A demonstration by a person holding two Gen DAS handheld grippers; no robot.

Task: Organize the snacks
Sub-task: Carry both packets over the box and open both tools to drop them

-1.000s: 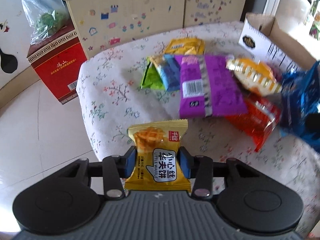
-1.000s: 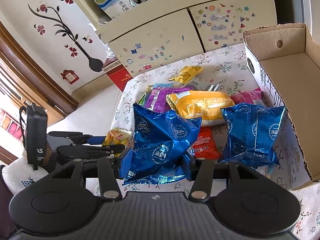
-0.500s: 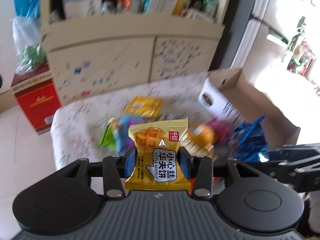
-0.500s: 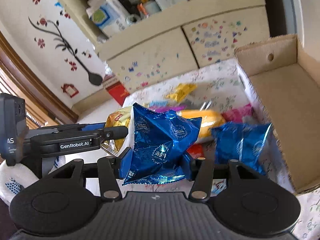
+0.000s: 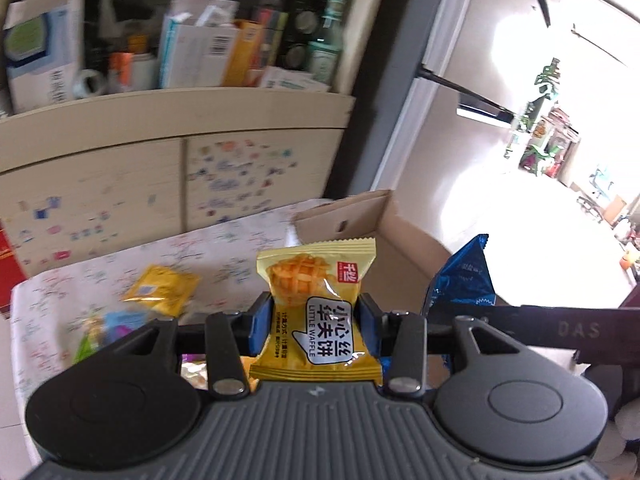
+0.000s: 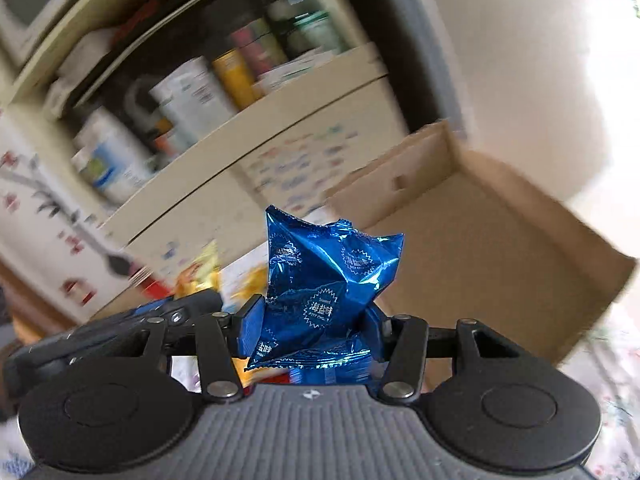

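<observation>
Both grippers carry snacks toward the open cardboard box (image 6: 480,216): the left gripper (image 5: 316,326) clamps a yellow waffle packet (image 5: 316,312), the right gripper (image 6: 312,328) a blue foil packet (image 6: 324,284). Next, each likely needs positioning over the box before letting go.

Each hand-held gripper — left (image 5: 316,330), right (image 6: 312,330) — has a ribbed grey body, two round black housings, black linkage arms with silver screws and blue finger pads (image 5: 259,322) — the right one's side reads "DAS".
</observation>
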